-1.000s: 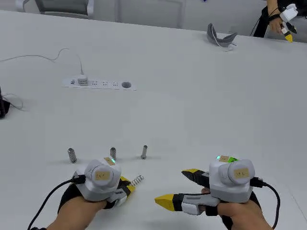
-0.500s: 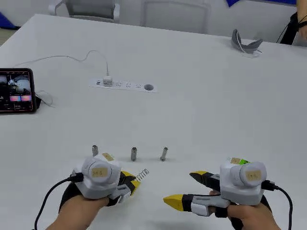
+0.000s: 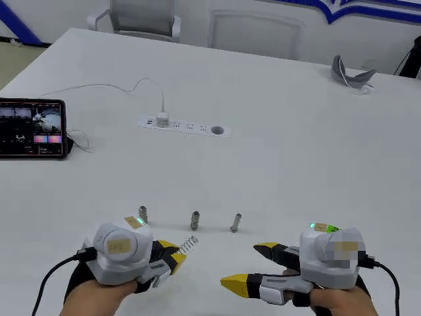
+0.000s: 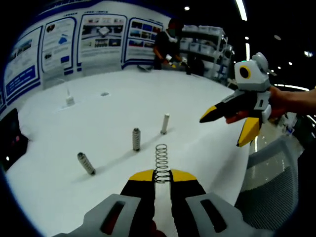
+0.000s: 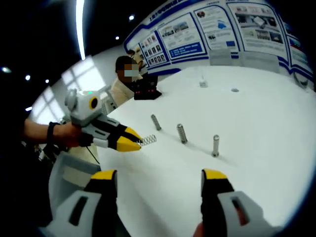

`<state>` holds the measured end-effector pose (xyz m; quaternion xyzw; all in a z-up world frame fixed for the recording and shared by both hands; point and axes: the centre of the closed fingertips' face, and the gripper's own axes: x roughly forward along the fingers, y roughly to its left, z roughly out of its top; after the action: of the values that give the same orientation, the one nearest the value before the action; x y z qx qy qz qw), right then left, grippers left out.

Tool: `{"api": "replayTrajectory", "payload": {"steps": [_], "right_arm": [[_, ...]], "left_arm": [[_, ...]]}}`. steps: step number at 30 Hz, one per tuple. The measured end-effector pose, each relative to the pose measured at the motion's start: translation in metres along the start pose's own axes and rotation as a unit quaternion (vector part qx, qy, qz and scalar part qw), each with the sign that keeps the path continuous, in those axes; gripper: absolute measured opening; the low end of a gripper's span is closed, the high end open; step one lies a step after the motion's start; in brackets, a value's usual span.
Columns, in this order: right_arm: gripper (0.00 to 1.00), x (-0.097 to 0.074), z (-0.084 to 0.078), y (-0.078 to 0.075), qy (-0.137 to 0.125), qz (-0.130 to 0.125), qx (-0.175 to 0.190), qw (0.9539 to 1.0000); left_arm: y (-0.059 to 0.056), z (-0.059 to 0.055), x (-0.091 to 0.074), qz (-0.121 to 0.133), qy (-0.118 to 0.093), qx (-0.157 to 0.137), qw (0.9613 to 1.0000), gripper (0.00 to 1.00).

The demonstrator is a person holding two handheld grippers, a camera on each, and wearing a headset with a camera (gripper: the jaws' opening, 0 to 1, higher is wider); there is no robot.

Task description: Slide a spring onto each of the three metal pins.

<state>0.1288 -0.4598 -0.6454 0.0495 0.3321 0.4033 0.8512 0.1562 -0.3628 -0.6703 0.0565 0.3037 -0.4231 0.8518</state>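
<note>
Left tongs (image 4: 162, 175) pinch one end of a spring (image 4: 161, 158), the coil sticking straight out past the yellow tips. Right tongs (image 3: 240, 264) hang spread wide and hold nothing, off to the side. Three pins stand in a row on the white table (image 3: 296, 145) just beyond both tools. The far-left pin (image 3: 143, 214) and the middle pin (image 3: 195, 220) already wear coils, while the right-hand pin (image 3: 235, 222) is bare. In the left gripper view, that bare pin stands almost dead ahead of the coil's free end, near it but apart. From the head view it sits forward and to the right, roughly between the two tools. The pin's long axis rises from the table, whereas the spring's axis lies closer to level, aimed out along the tongs holding it. Two of three look done. The last likely calls for tipping the spring's open end over the pin's top so the two axes line up. The left hand, carrying the coil, is the one placed to do it.
</note>
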Motion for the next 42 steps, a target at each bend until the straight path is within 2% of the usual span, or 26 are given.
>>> {"api": "replayTrajectory", "payload": {"steps": [5, 12, 19, 25, 31, 37, 42], "right_arm": [[0.65, 0.003, 0.003, 0.007, -0.003, 0.013, 0.002, 0.9999], [0.63, 0.009, 0.007, 0.017, -0.002, 0.026, -0.002, 0.9997], [0.6, 0.012, 0.011, 0.022, -0.01, 0.032, -0.001, 0.9994], [0.57, 0.016, 0.014, 0.028, -0.013, 0.041, -0.004, 0.9991], [0.5, 0.018, 0.022, 0.032, -0.027, 0.052, 0.006, 0.9983], [0.47, 0.025, 0.029, 0.038, -0.03, 0.064, 0.011, 0.9974], [0.38, 0.03, 0.04, 0.047, -0.055, 0.089, 0.042, 0.9936]], "left_arm": [[0.006, 0.0, -0.013, 0.003, -0.004, -0.005, 1.0, 0.1], [0.013, -0.003, -0.03, 0.009, 0.0, 0.011, 0.9999, 0.1], [0.014, -0.001, -0.042, 0.009, 0.0, 0.023, 0.9997, 0.1], [0.011, 0.005, -0.049, 0.006, -0.007, 0.033, 0.9994, 0.1], [0.007, 0.004, -0.054, 0.002, -0.006, 0.04, 0.9992, 0.1], [-0.001, 0.008, -0.055, -0.008, -0.006, 0.051, 0.9986, 0.1], [-0.012, 0.012, -0.053, -0.019, -0.008, 0.059, 0.9981, 0.1]]}}
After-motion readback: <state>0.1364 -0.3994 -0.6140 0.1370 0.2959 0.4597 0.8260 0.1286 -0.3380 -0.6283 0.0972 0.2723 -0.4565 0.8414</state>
